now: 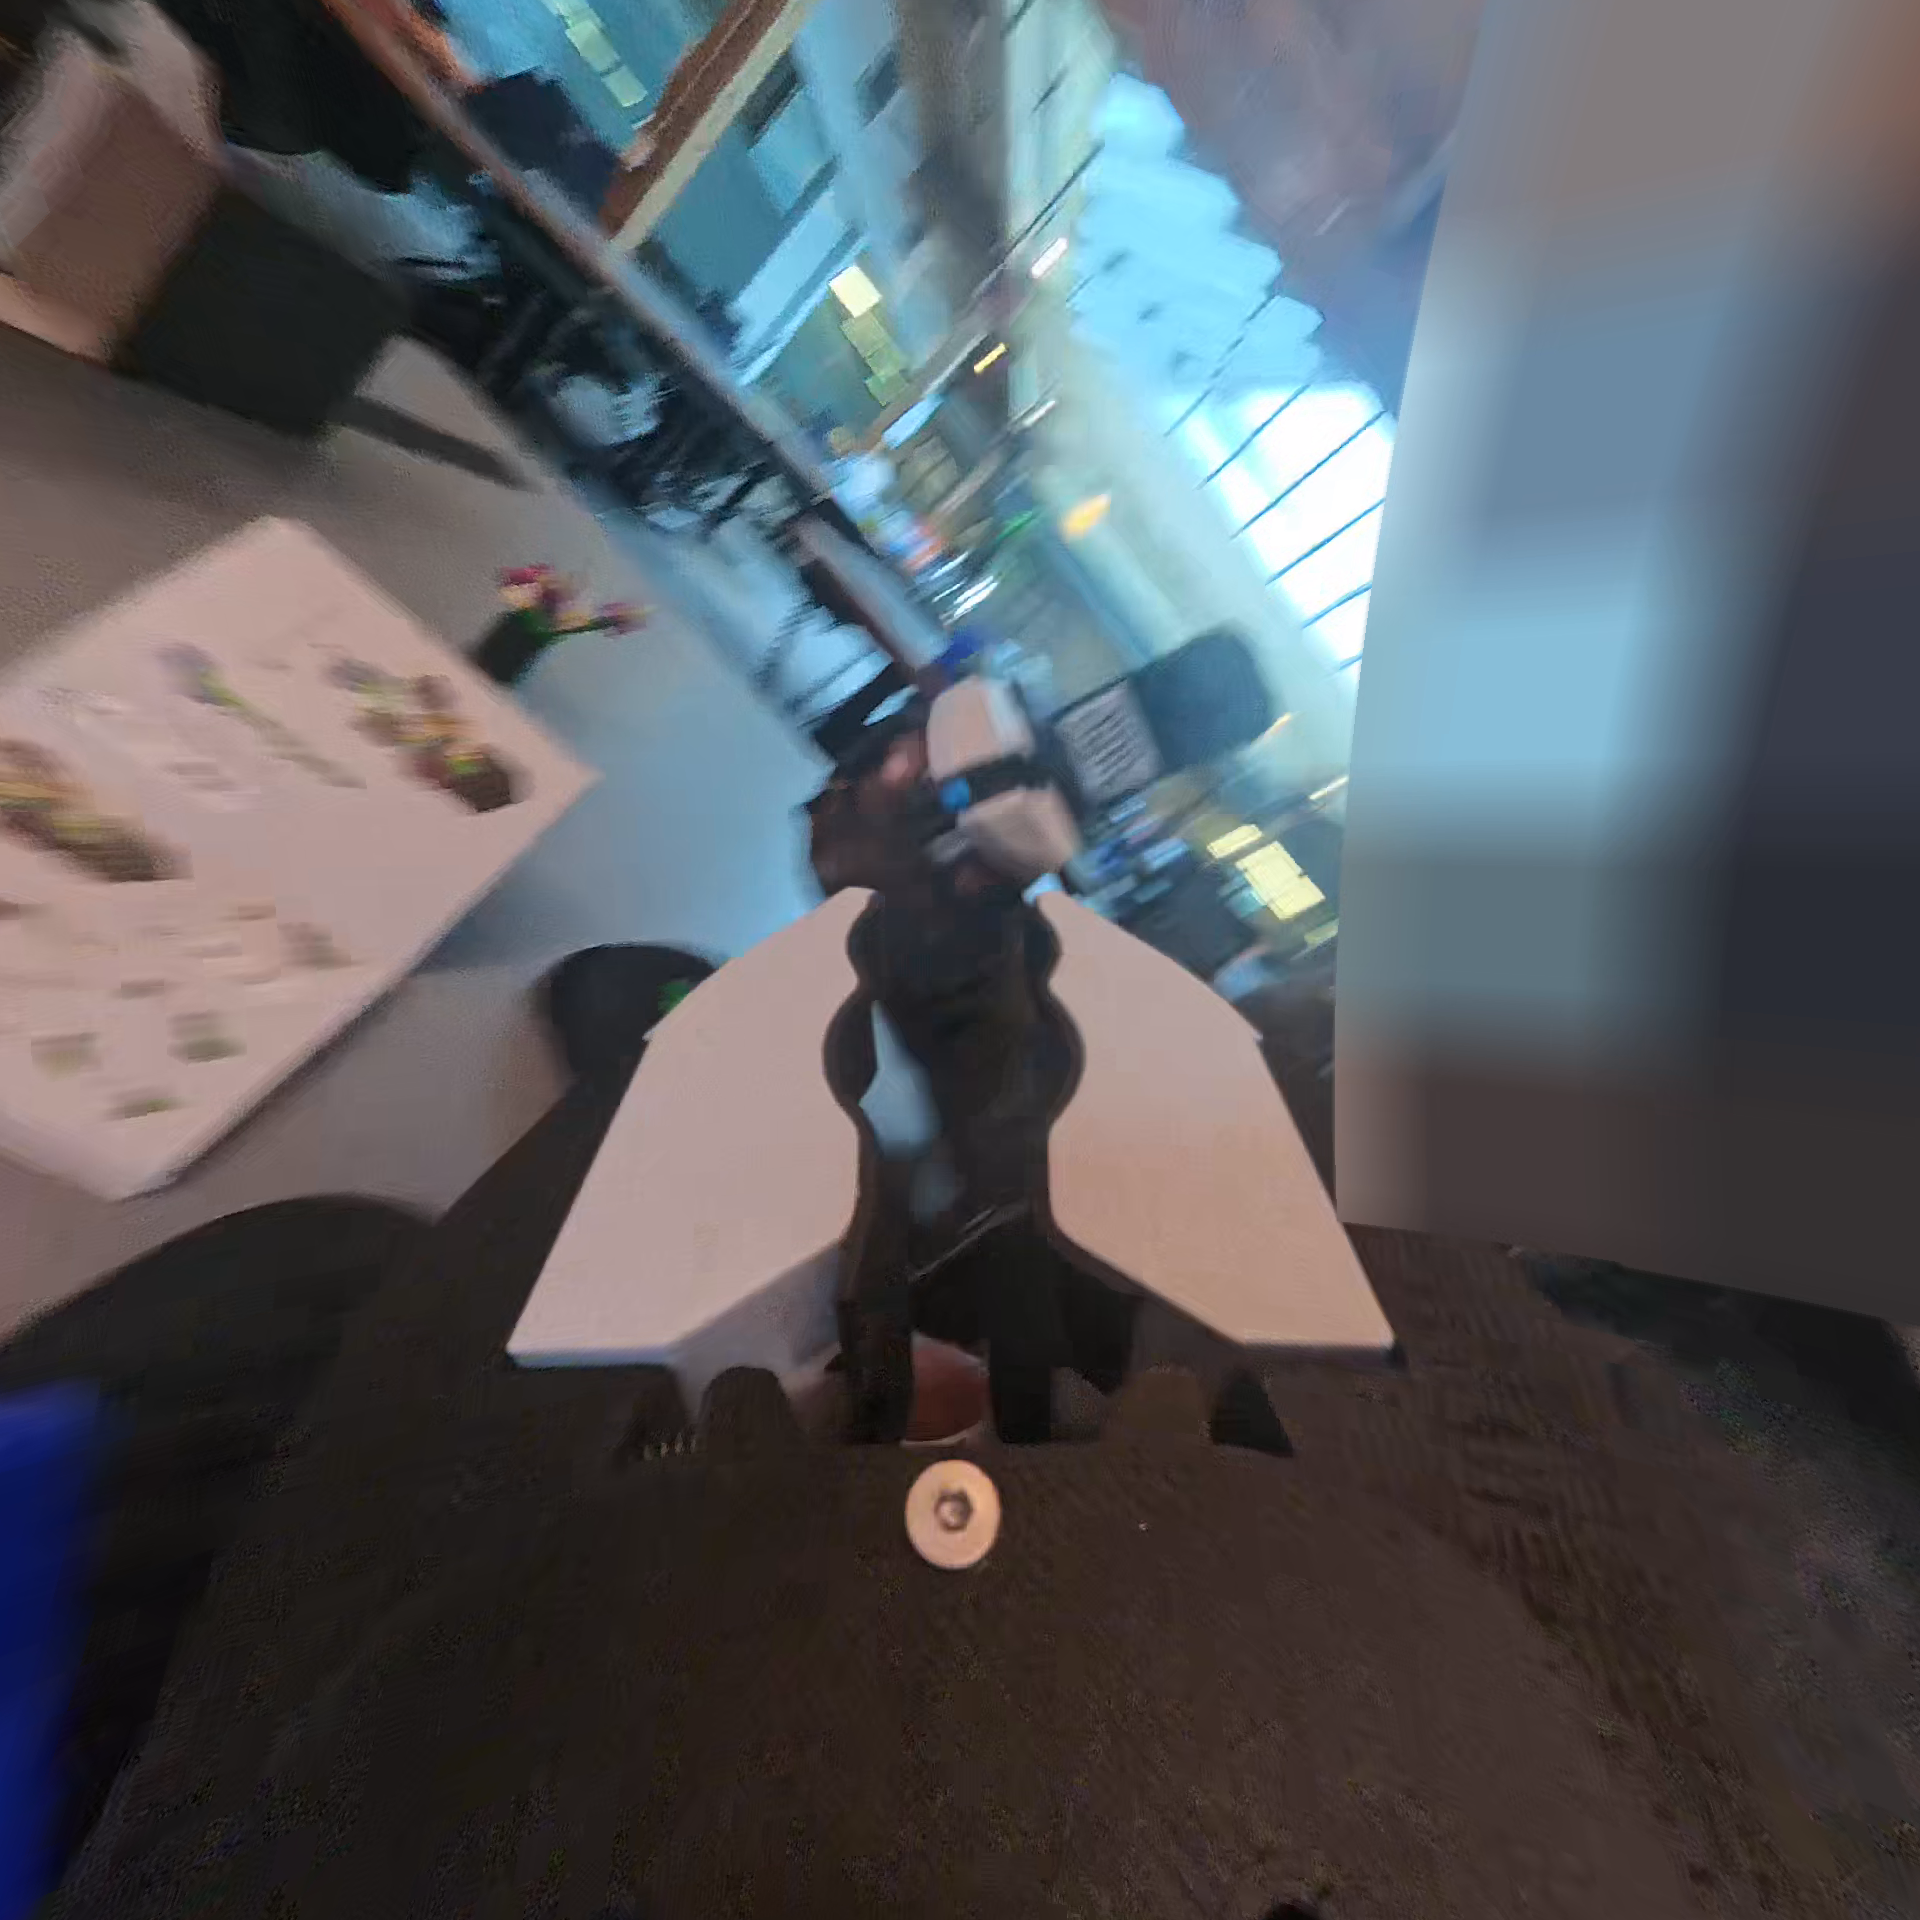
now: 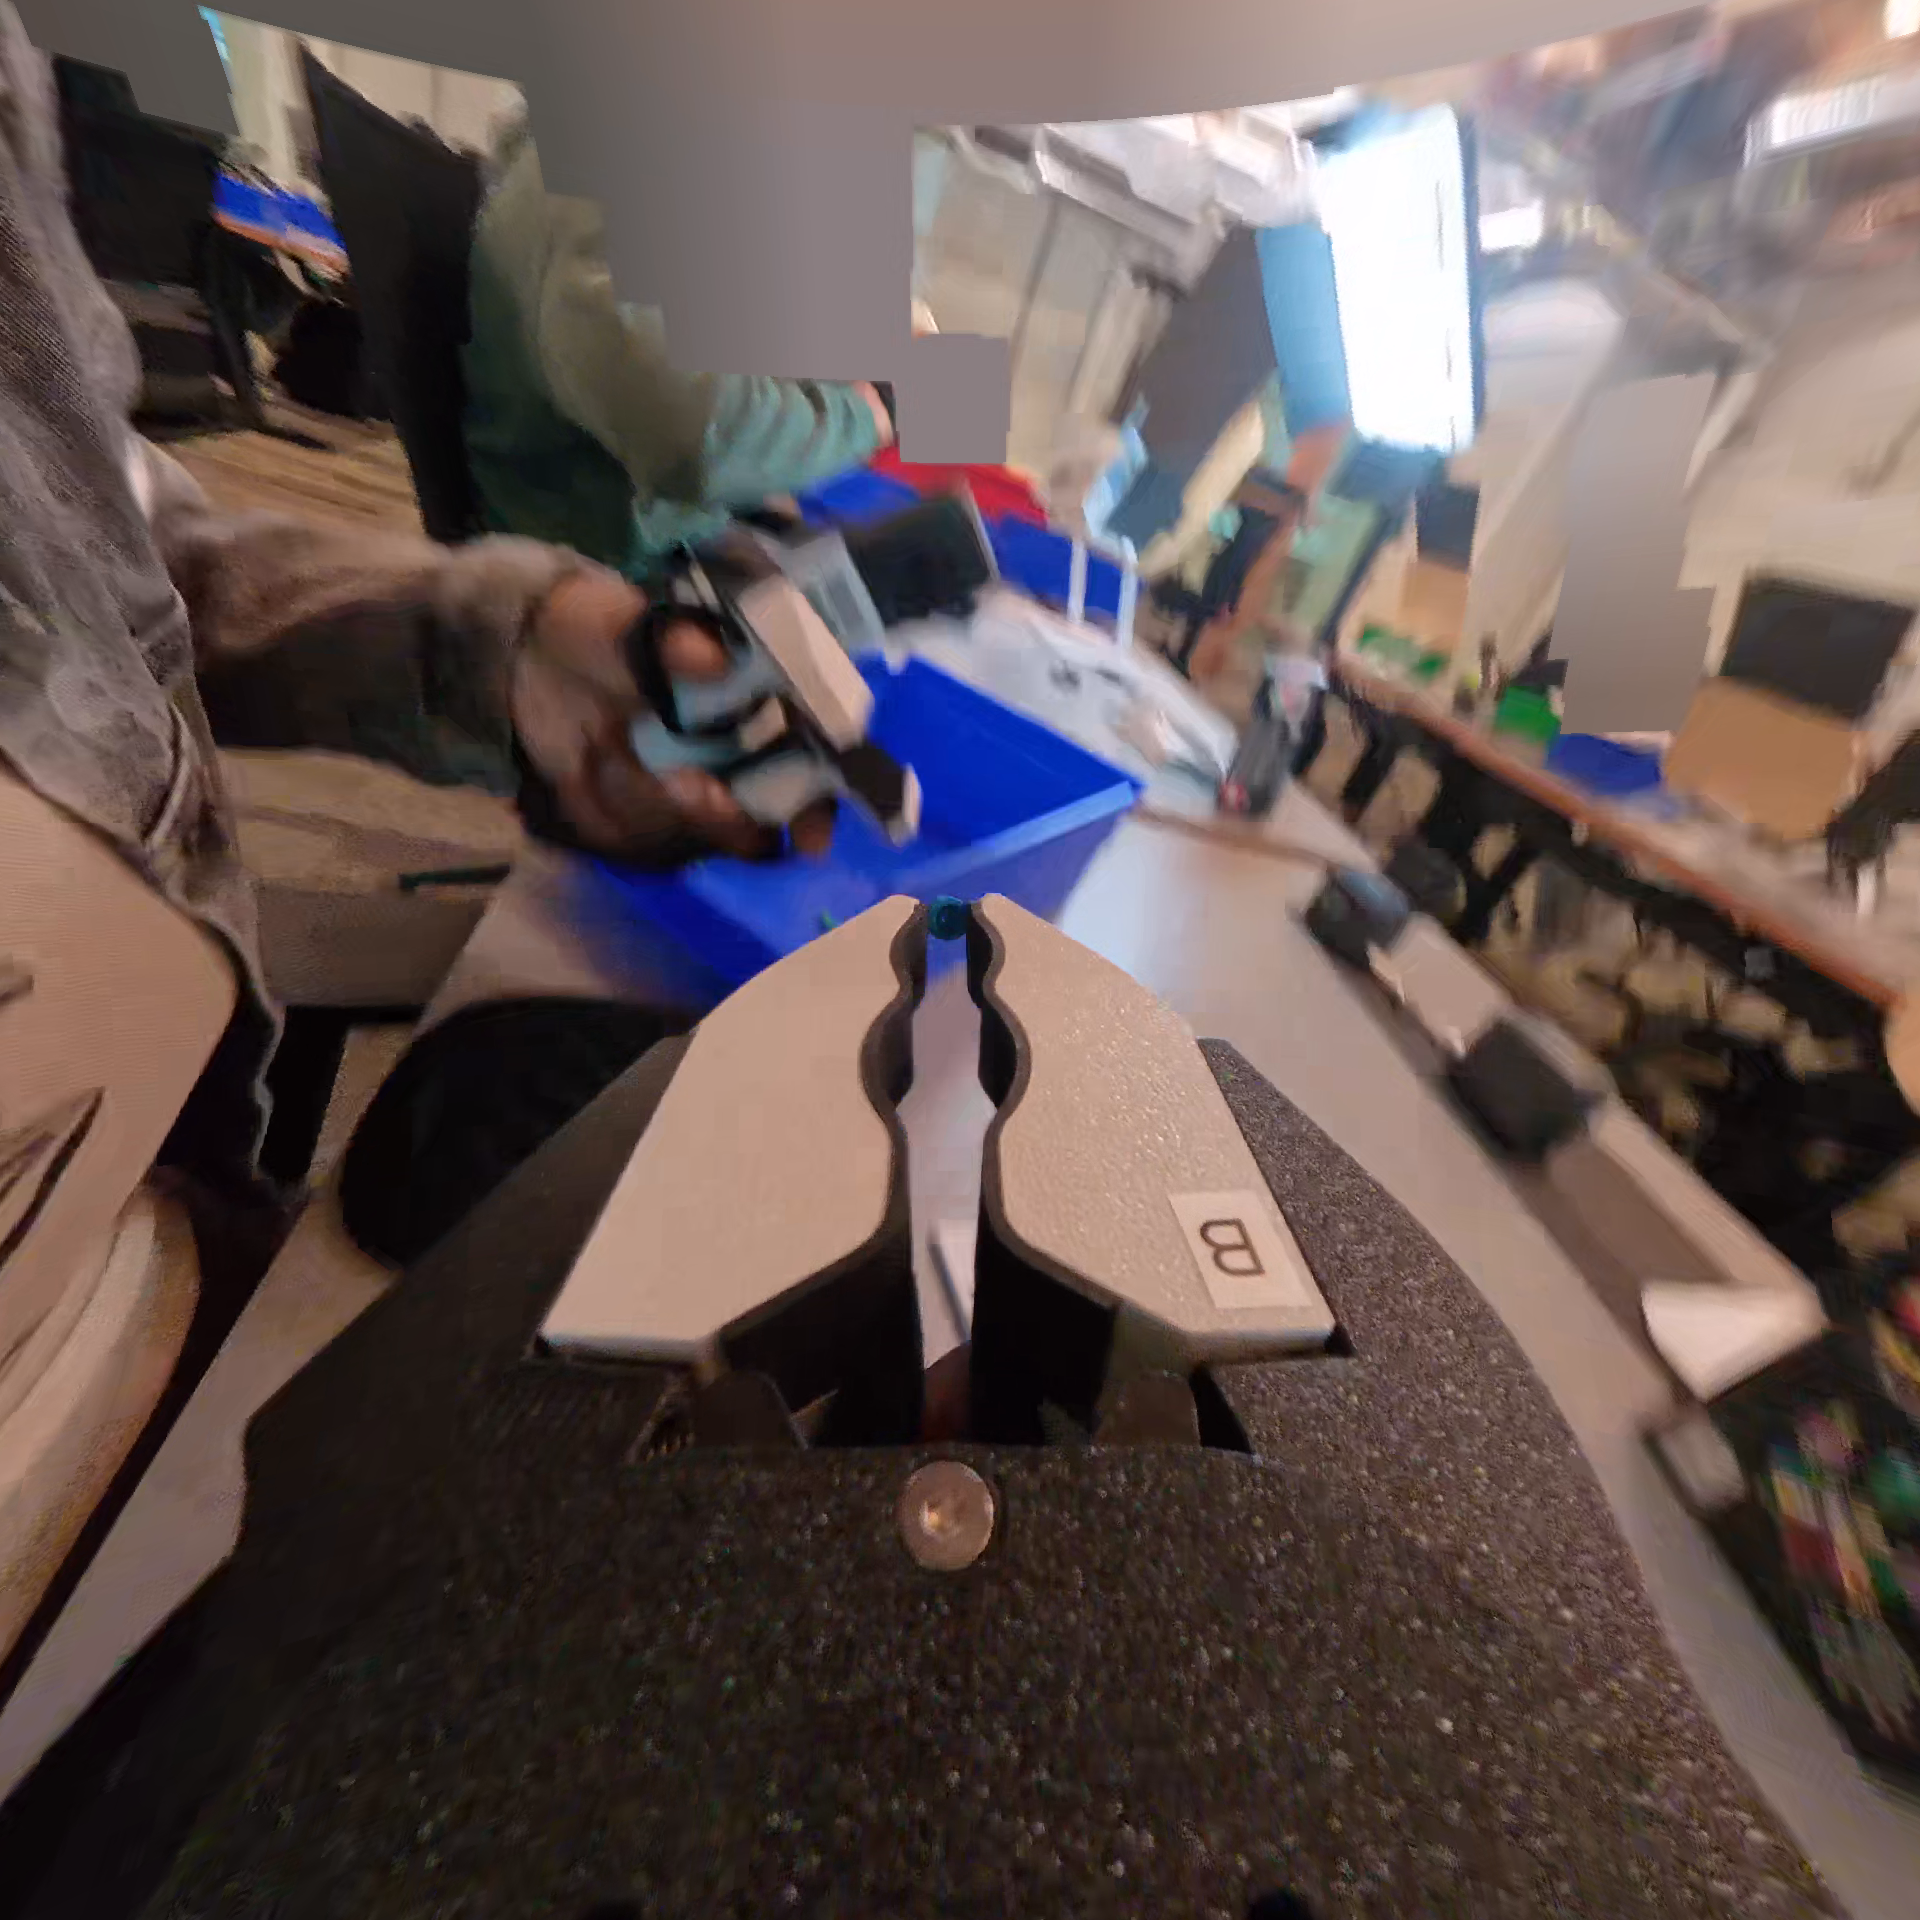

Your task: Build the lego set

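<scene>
A busy workshop with cluttered benches and bright windows lies behind a pale grey surface [image 1: 665, 748], all of it smeared by motion blur. At the left of the left wrist view an open instruction booklet [image 1: 239, 831] lies flat on the surface, and just beyond its far corner stands a small lego flower model [image 1: 551, 618] with pink blooms on a dark base, seemingly a finished part of the set. In the middle, the left gripper [image 1: 945, 914] has its fingers a little apart; something dark fills the gap, but blur makes it impossible to tell whether it is holding a piece. Beyond its tips the other gripper shows, with a small blue piece [image 1: 956, 795] pinched at its end. In the right wrist view, a person's hand at the left carries the left gripper above a blue bin [image 2: 987, 769], which sits on the surface. In the centre, the right gripper [image 2: 948, 920] has its tips nearly together, clamped on the small blue piece. Judging from this, the build is partway: one flower stands ready, while the blue piece is not yet joined to anything, and more steps in the booklet probably remain.
</scene>
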`<action>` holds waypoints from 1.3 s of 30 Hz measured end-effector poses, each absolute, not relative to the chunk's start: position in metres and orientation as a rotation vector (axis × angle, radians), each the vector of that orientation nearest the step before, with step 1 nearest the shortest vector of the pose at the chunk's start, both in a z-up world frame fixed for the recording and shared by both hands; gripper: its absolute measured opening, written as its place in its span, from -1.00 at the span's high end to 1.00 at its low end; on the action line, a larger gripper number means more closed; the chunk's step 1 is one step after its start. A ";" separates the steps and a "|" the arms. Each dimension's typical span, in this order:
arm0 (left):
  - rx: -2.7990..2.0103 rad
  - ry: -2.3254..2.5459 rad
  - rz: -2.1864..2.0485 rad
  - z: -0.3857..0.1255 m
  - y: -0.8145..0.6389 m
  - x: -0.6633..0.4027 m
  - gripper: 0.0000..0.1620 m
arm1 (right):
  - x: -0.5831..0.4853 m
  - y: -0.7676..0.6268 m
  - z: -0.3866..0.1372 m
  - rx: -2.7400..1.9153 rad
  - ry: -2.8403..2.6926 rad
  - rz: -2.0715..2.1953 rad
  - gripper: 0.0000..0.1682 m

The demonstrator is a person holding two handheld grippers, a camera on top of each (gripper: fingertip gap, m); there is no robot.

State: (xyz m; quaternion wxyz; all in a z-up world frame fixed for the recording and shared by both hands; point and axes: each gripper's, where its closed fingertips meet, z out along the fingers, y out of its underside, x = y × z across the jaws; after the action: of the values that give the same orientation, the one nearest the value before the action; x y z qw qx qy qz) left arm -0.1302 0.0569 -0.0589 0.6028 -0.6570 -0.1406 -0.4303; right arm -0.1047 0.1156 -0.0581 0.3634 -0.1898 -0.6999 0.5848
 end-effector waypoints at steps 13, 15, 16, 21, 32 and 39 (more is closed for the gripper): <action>-2.258 -0.258 0.034 -0.105 -0.040 -0.225 0.46 | -0.033 0.215 -0.212 -1.278 -2.194 0.923 0.92; -2.271 -0.235 0.033 -0.105 -0.041 -0.224 0.46 | -0.033 0.210 -0.215 -1.275 -2.220 0.955 0.92; -2.273 -0.230 0.029 -0.106 -0.040 -0.223 0.46 | -0.033 0.210 -0.216 -1.274 -2.230 0.950 0.92; -2.301 -0.229 0.019 -0.112 -0.045 -0.225 0.46 | -0.031 0.211 -0.221 -1.302 -2.260 0.934 0.86; -2.524 0.120 0.001 -0.152 -0.084 -0.240 0.64 | -0.035 0.213 -0.185 -1.319 -2.060 1.171 0.80; -2.695 0.725 -0.218 -0.187 -0.117 -0.231 0.70 | -0.043 0.213 -0.157 -1.289 -1.936 1.321 0.80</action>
State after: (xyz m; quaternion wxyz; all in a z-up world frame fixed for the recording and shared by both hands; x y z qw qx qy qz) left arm -0.2313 -0.1172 -0.1867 0.1704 -0.9486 0.2553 -0.0766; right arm -0.0425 0.2127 -0.1572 0.2315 -0.4689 -0.7041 0.4804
